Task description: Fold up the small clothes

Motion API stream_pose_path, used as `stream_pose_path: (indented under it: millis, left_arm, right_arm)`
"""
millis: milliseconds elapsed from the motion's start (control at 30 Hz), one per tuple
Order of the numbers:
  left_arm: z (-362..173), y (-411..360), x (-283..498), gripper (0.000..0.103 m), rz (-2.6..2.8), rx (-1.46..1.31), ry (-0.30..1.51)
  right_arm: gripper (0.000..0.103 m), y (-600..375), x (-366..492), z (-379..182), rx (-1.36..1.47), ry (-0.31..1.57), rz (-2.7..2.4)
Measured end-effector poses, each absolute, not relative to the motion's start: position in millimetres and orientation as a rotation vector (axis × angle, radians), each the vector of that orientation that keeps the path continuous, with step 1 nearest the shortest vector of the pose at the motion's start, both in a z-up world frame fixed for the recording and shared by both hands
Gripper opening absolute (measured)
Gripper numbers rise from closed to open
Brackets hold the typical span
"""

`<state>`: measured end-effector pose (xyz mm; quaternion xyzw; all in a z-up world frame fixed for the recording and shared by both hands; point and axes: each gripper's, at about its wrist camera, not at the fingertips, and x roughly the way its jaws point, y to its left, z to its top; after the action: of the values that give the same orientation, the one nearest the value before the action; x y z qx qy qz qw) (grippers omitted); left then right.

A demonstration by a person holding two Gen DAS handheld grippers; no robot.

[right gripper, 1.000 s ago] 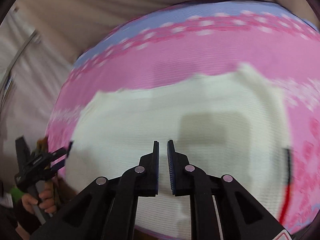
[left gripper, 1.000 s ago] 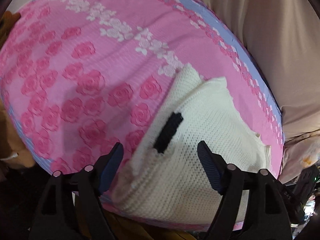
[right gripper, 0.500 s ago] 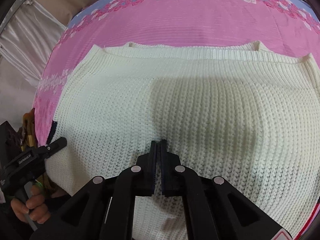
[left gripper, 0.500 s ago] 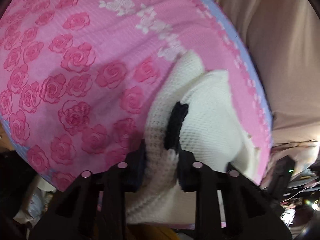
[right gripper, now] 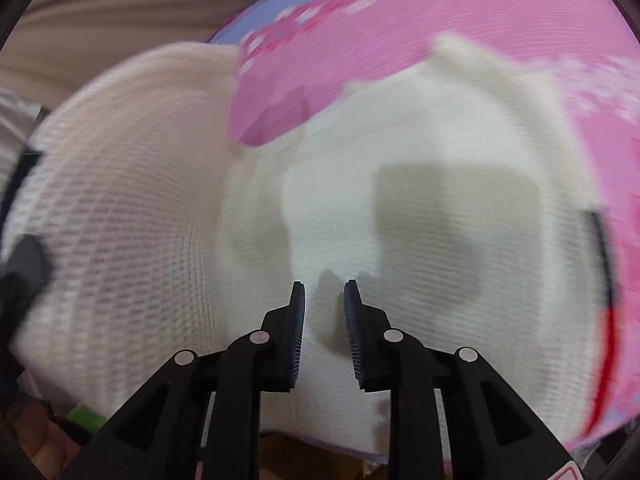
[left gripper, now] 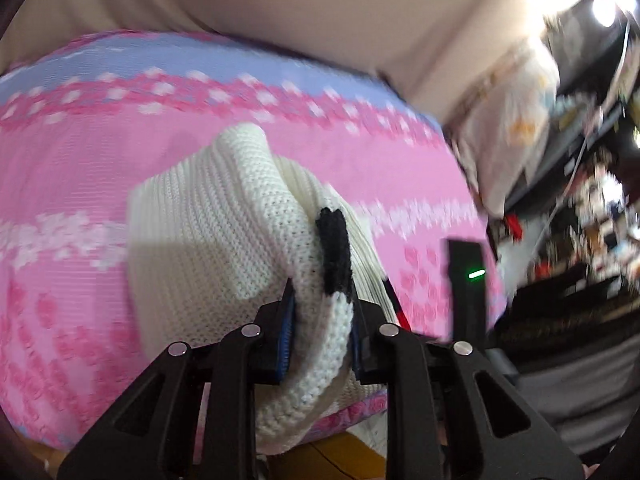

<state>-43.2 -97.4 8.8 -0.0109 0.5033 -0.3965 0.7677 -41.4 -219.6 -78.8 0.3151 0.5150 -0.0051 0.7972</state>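
A cream knit sweater (left gripper: pixel 208 240) lies on a pink rose-patterned blanket (left gripper: pixel 80 152). My left gripper (left gripper: pixel 320 320) is shut on the sweater's edge by a black patch (left gripper: pixel 334 256) and holds that side lifted above the blanket. In the right wrist view the sweater (right gripper: pixel 420 208) fills the middle, and its lifted side (right gripper: pixel 120 208) rises at the left. My right gripper (right gripper: pixel 324 300) hovers just over the flat part, jaws slightly apart with nothing between them.
A beige curtain (left gripper: pixel 320 12) hangs behind the blanket. Cluttered shelves (left gripper: pixel 592 208) and a plastic bag (left gripper: pixel 508 128) stand beyond the blanket's right edge. The other gripper (left gripper: pixel 466 280) shows at the blanket's right edge in the left wrist view.
My left gripper closed on the sweater's edge by the black patch and lifted it over towards the middle. My right gripper, shut before, has opened slightly above the sweater.
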Motion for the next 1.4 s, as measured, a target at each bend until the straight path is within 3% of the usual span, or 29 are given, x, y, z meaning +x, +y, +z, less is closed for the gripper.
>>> stream_pose_path:
  millis: [67, 167, 200, 233, 267, 300, 333, 433, 633, 867, 900, 933, 1000, 1100, 1233, 1367, 1400]
  left_arm:
    - [-16.7, -121.8, -51.2, 0.024, -0.857, 0.044, 1.16]
    - [-46.9, -135.8, -63.0, 0.036, -0.803, 0.099, 1.258]
    - [-46.8, -131.7, -66.7, 0.05, -0.801, 0.081, 1.256]
    - [-43.1, -130.1, -66.2, 0.072, -0.787, 0.078, 1.243]
    - [-37.2, -122.2, -66.4, 0.081, -0.76, 0.077, 1.22]
    - [-32.0, -113.0, -66.3, 0.087, -0.729, 0.071, 1.19]
    - [-26.8, -102.3, -67.1, 0.087, -0.709, 0.058, 1.166]
    - [-25.9, -79.8, -59.1, 0.087, -0.641, 0.047, 1.183]
    - [-53.9, -32.0, -63.4, 0.087, -0.556, 0.03, 1.335]
    - [-86.2, -34.7, -91.1, 0.087, -0.594, 0.146, 1.464]
    - [-91.8, -35.6, -91.5, 0.087, -0.584, 0.153, 1.474]
    - [-97.9, -36.5, -92.3, 0.083, -0.563, 0.176, 1.479]
    - [-106.4, -37.4, -93.7, 0.072, -0.528, 0.218, 1.482]
    - [-110.0, -27.4, -90.3, 0.056, -0.487, 0.166, 1.489]
    - [-105.1, -26.8, -88.0, 0.056, -0.511, 0.135, 1.469]
    - [-108.1, -31.4, -86.1, 0.056, -0.533, 0.188, 1.487]
    - [-106.7, -34.9, -86.5, 0.056, -0.533, 0.203, 1.481]
  right_arm:
    - [0.024, -253.7, -72.2, -75.7, 0.706, 1.067, -0.087]
    - [0.029, -288.8, -107.2, -76.8, 0.739, 1.03, -0.168]
    - [0.03, -295.9, -115.5, -77.1, 0.755, 1.021, -0.181]
    - [0.031, -301.9, -123.3, -76.7, 0.773, 1.006, -0.183]
    - [0.034, -305.8, -130.5, -74.7, 0.792, 0.984, -0.176]
    - [0.045, -308.1, -134.3, -71.4, 0.797, 0.971, -0.176]
    - [0.059, -307.6, -135.6, -66.0, 0.792, 0.956, -0.178]
    - [0.073, -304.5, -127.9, -57.8, 0.818, 0.924, -0.095]
    - [0.078, -277.1, -81.5, -63.6, 0.839, 1.029, -0.034]
    - [0.078, -232.4, -47.3, -75.1, 0.753, 1.165, 0.058]
    - [0.074, -226.9, -43.1, -76.9, 0.719, 1.177, 0.061]
    - [0.054, -222.8, -40.0, -77.2, 0.698, 1.182, 0.063]
    - [0.024, -218.3, -35.1, -73.0, 0.666, 1.18, 0.082]
    - [0.02, -229.7, -42.3, -38.5, 0.737, 1.044, 0.176]
    - [0.02, -274.7, -74.8, -11.1, 0.802, 0.908, 0.131]
    - [0.02, -312.4, -90.1, -92.4, 0.772, 1.086, -0.091]
    - [0.02, -319.0, -97.7, -107.6, 0.849, 1.058, -0.062]
